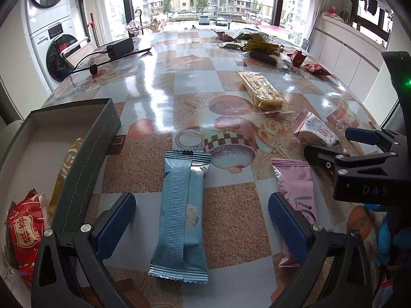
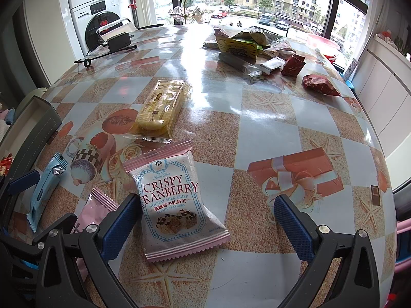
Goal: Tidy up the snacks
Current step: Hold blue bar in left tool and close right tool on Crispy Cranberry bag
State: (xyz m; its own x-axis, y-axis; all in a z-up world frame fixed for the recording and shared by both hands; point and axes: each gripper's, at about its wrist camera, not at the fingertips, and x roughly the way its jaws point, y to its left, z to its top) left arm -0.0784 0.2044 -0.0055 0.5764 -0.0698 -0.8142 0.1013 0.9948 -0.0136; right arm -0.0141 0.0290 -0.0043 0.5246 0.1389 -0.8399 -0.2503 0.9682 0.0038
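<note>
My left gripper (image 1: 203, 220) is open over the table, and a light blue snack bar (image 1: 182, 218) lies flat between its blue pads, touching neither. A pink packet (image 1: 298, 192) lies partly under the right finger. To the left stands an open grey box (image 1: 84, 154) holding a red packet (image 1: 23, 233) and a gold one (image 1: 64, 174). My right gripper (image 2: 205, 220) is also open. A pink-edged cranberry nougat packet (image 2: 174, 205) lies between its fingers, close against the left pad (image 2: 120, 225). A clear pack of yellow biscuits (image 2: 161, 107) lies farther out.
A heap of mixed snack wrappers (image 2: 239, 43) sits at the table's far side, with two red packets (image 2: 318, 84) to its right. A black power adapter (image 1: 120, 47) and its cable lie at the far left. The table edge curves away on the right.
</note>
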